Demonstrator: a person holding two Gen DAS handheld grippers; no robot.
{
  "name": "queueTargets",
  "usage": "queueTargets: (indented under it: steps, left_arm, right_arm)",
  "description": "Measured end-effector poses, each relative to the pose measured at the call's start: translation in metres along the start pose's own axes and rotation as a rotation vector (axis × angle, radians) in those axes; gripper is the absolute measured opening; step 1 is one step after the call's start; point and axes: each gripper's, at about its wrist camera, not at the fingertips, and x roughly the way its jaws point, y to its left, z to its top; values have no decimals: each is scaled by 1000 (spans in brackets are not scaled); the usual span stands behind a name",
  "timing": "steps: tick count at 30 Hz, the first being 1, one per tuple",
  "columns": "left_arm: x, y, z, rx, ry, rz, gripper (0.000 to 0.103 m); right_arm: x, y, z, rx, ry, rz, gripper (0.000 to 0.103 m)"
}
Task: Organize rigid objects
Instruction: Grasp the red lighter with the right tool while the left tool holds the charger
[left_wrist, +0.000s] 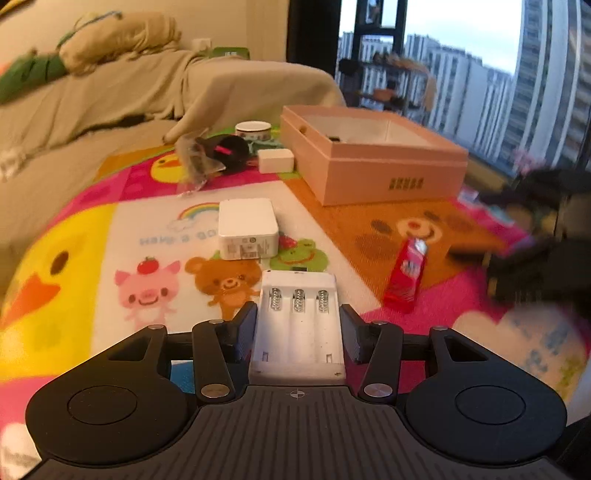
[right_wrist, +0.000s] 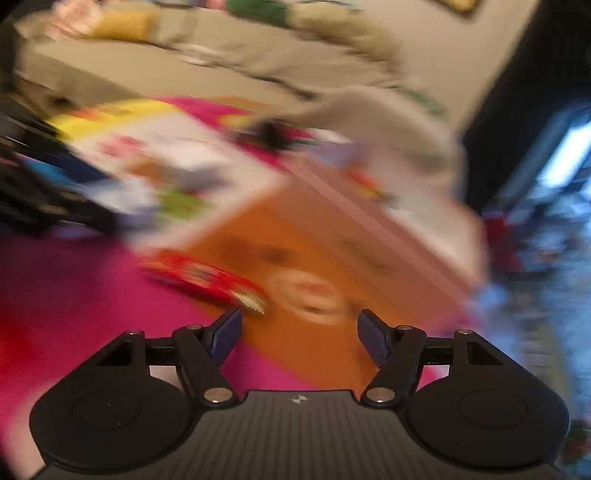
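My left gripper (left_wrist: 297, 325) is shut on a white battery holder (left_wrist: 298, 325) with three spring slots, held above the cartoon play mat (left_wrist: 110, 258). A white charger block (left_wrist: 246, 229) lies ahead on the mat. A red packet (left_wrist: 405, 275) lies to the right; it also shows, blurred, in the right wrist view (right_wrist: 207, 278). The open pink box (left_wrist: 373, 155) stands at the back right and shows in the right wrist view (right_wrist: 388, 229). My right gripper (right_wrist: 300, 332) is open and empty above the mat, just right of the red packet.
Behind the charger lie a clear plastic bag (left_wrist: 194, 162), a black round object (left_wrist: 231, 149), a small white box (left_wrist: 275, 159) and a tape roll (left_wrist: 253, 130). A beige sofa (left_wrist: 147, 85) borders the mat. The right wrist view is motion-blurred.
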Motion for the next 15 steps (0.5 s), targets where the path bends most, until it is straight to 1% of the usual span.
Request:
queueTargets:
  steps: [1, 2, 3, 4, 5, 6, 7, 9, 10, 11, 13, 15]
  left_arm:
    - [0, -4, 0, 12, 2, 15, 53]
    - [0, -4, -1, 8, 3, 19, 53]
    - [-1, -4, -2, 1, 2, 18, 53]
    - [-2, -4, -3, 5, 1, 12, 53]
    - [-2, -3, -3, 15, 3, 5, 53]
    - [-3, -1, -4, 22, 6, -6, 53]
    - [-4, 1, -4, 21, 10, -14, 53]
    - [-7, 6, -5, 5, 15, -28, 53]
    - [-8, 8, -5, 3, 17, -24, 53]
    - [-9, 8, -6, 6, 18, -18, 53]
    - [-10, 7, -7, 15, 17, -9, 53]
    - [-10, 4, -7, 19, 16, 1, 53]
  right_arm:
    - [2, -5, -3, 13, 5, -52, 69]
    - [2, -13, -5, 54, 5, -51, 69]
    - [0, -22, -7, 107, 4, -3, 69]
    - [-3, -29, -8, 170, 5, 79, 71]
    - [-5, -34, -8, 224, 7, 164, 75]
    - [-6, -36, -7, 261, 5, 236, 78]
    - [-6, -36, -6, 291, 0, 302, 81]
    - [-2, -29, -1, 309, 3, 395, 83]
    - [1, -23, 2, 299, 10, 420, 83]
    - [5, -18, 6, 277, 12, 422, 83]
    - [14, -8, 14, 223, 5, 399, 87]
    - [20, -6, 16, 206, -6, 396, 90]
